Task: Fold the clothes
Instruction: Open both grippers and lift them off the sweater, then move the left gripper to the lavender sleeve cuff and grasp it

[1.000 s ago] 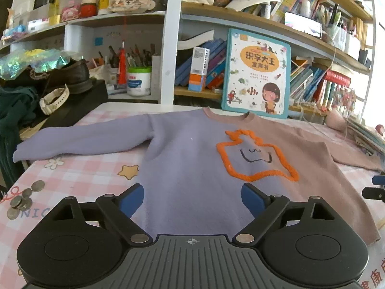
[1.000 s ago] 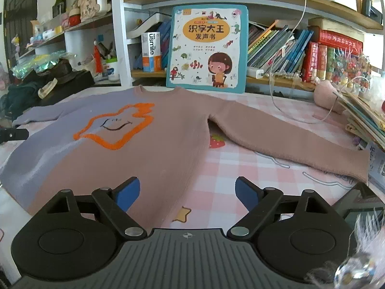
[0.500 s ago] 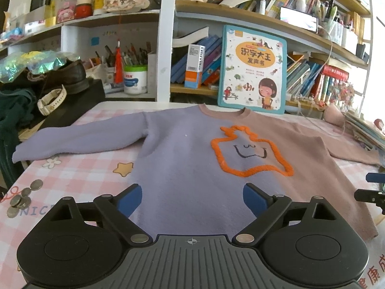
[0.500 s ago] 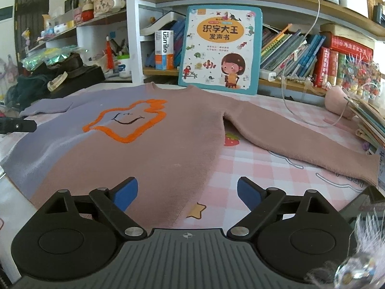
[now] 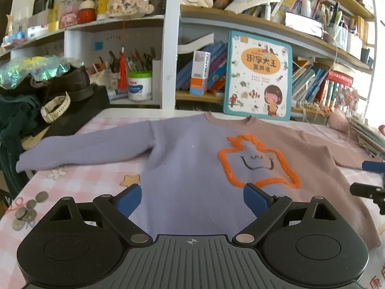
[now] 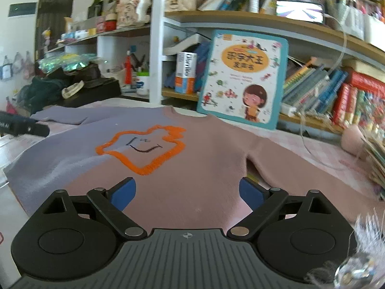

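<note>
A sweater [image 5: 192, 168], lilac on one half and dusty pink on the other, lies spread flat and face up on the pink checked tablecloth [image 5: 79, 180], both sleeves stretched out sideways. An orange outlined shape with a small face sits on its chest [image 5: 257, 161]. My left gripper [image 5: 192, 198] hovers above the lilac hem, jaws open and empty. My right gripper [image 6: 186, 193] hangs over the pink half [image 6: 204, 168] near the hem; its jaws are opening wider with nothing between them. The right gripper's tips [image 5: 370, 178] show at the left wrist view's right edge.
A children's book [image 5: 257, 77] leans against the bookshelf behind the collar. Dark clothes, a shoe and a watch [image 5: 55, 106] crowd the table's far left corner. Several coins [image 5: 26, 212] lie at the near left edge. Stacked books [image 6: 375, 159] and a pink pouch [image 6: 352, 138] sit right.
My right gripper has swung left and rolled, so its view now centres on the sweater body instead of the right sleeve. Its jaws spread a little. The left gripper barely shifted.
</note>
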Available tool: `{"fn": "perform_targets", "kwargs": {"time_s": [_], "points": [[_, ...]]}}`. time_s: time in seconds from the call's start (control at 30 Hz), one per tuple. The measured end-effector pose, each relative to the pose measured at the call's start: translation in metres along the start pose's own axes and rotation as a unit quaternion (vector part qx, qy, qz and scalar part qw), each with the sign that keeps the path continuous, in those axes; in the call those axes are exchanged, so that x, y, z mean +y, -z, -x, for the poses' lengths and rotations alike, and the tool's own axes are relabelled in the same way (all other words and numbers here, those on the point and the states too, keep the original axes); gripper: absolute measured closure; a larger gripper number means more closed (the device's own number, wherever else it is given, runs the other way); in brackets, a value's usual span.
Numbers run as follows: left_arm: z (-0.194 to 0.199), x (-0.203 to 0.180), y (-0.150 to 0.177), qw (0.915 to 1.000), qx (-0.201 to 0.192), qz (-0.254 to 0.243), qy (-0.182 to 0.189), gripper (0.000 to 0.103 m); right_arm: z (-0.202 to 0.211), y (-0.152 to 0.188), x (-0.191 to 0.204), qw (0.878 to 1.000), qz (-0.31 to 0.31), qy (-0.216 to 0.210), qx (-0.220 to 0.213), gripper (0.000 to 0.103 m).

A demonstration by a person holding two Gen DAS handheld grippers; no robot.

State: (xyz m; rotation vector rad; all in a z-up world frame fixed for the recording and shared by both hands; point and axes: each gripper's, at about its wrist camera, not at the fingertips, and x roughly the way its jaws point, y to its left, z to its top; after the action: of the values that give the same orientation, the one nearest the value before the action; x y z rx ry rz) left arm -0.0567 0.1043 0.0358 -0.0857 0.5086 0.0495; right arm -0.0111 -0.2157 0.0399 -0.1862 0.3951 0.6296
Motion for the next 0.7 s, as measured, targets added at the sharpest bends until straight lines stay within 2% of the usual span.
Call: {"fn": "perform_targets", "kwargs": {"time_s": [0.37,0.7], "points": [[-0.002,0.003,-0.011,0.9993,0.002,-0.017,-0.033,0.009,-0.025,-0.01,0.006,0.999,0.03,-0.034,-0.013,0.009],[-0.007,0.03,-0.031,0.9967,-0.002,0.011,-0.08,0.009,-0.04,-0.007,0.015,0.997,0.052,-0.047,-0.012,0.008]]}}
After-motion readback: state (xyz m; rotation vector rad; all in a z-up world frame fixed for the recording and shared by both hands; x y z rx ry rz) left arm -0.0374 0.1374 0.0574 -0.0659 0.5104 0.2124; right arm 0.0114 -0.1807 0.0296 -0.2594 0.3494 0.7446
